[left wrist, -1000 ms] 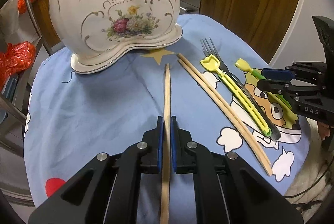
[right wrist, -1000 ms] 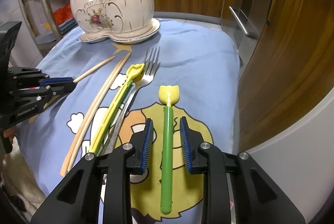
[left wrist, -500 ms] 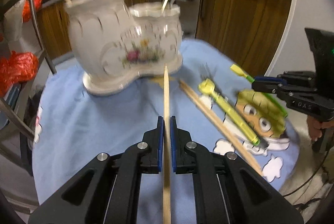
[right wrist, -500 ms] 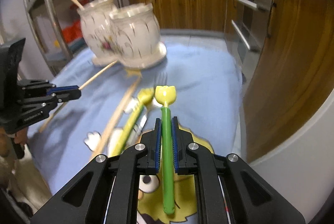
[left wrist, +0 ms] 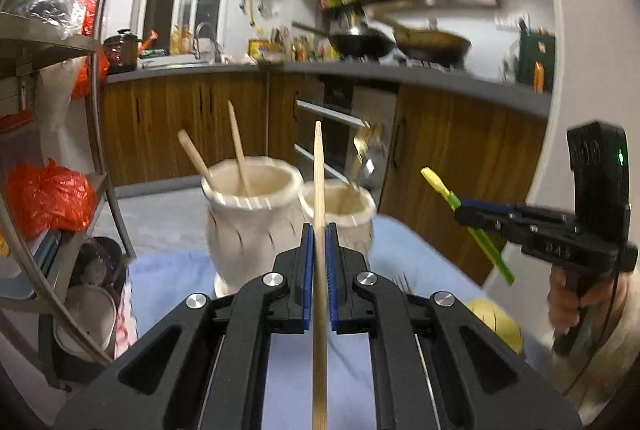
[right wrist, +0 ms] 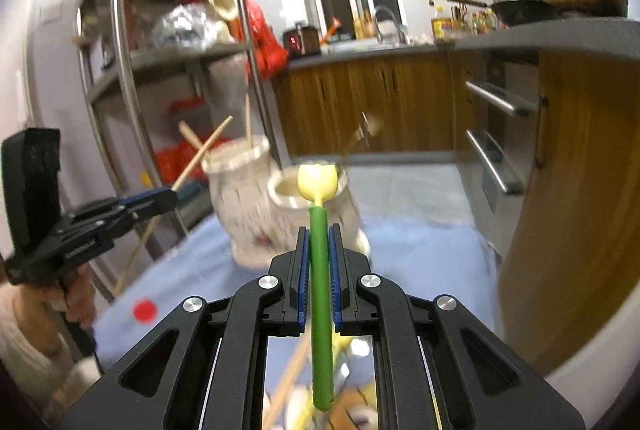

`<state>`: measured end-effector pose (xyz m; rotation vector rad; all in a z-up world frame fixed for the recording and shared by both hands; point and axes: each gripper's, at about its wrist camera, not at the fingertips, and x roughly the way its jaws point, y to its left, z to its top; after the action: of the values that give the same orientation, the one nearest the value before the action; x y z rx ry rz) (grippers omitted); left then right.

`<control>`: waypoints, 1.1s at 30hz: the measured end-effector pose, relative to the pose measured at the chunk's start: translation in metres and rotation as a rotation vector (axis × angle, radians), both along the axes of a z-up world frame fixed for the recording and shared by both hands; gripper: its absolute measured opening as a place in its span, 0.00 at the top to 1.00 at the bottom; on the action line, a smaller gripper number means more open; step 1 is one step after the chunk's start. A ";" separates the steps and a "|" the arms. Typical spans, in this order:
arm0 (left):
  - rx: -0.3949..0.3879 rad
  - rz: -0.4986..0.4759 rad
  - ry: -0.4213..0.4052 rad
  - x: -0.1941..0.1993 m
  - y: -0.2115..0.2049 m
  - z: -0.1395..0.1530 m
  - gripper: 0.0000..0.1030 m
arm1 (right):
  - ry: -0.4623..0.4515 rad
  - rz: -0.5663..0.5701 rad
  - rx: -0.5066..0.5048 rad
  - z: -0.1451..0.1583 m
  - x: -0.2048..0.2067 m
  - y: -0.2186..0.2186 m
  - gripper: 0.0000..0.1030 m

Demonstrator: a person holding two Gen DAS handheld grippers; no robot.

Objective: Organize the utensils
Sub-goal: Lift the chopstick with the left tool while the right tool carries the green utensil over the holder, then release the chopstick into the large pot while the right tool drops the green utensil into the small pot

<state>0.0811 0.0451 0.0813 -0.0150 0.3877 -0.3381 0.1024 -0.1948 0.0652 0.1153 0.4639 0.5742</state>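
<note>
The double ceramic holder [left wrist: 256, 213] stands on the blue-covered table [left wrist: 416, 246]. Its left mouth is partly blocked by two wooden sticks [left wrist: 239, 149] leaning inside; its right mouth [right wrist: 288, 189] holds one metal utensil [left wrist: 360, 153], leaving open room. A metal rack [right wrist: 128, 81] crowds the space left of the holder; right of it, air is free up to the wooden cabinets [left wrist: 460, 157].

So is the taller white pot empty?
No. The taller white ceramic pot already holds two wooden chopsticks, which stick up out of its open top. How full it is inside cannot be seen.

Black left gripper [left wrist: 319, 250]; blue pads [left wrist: 306, 270] (ribbed); silver screws [left wrist: 272, 279]
</note>
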 end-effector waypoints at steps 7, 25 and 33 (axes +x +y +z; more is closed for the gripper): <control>-0.139 0.020 -0.068 0.036 0.015 0.034 0.94 | -0.022 0.029 0.125 0.021 0.043 0.017 0.90; -0.141 0.141 -0.222 0.100 0.001 0.046 0.94 | -0.088 0.001 0.246 0.009 0.111 0.058 0.90; -0.008 0.137 -0.235 0.100 -0.013 0.029 0.94 | -0.146 -0.015 0.113 -0.009 0.109 0.078 0.90</control>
<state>0.1811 0.0324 0.1107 -0.0091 0.1515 -0.2026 0.2112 -0.1163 0.0559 0.1834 0.2882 0.5894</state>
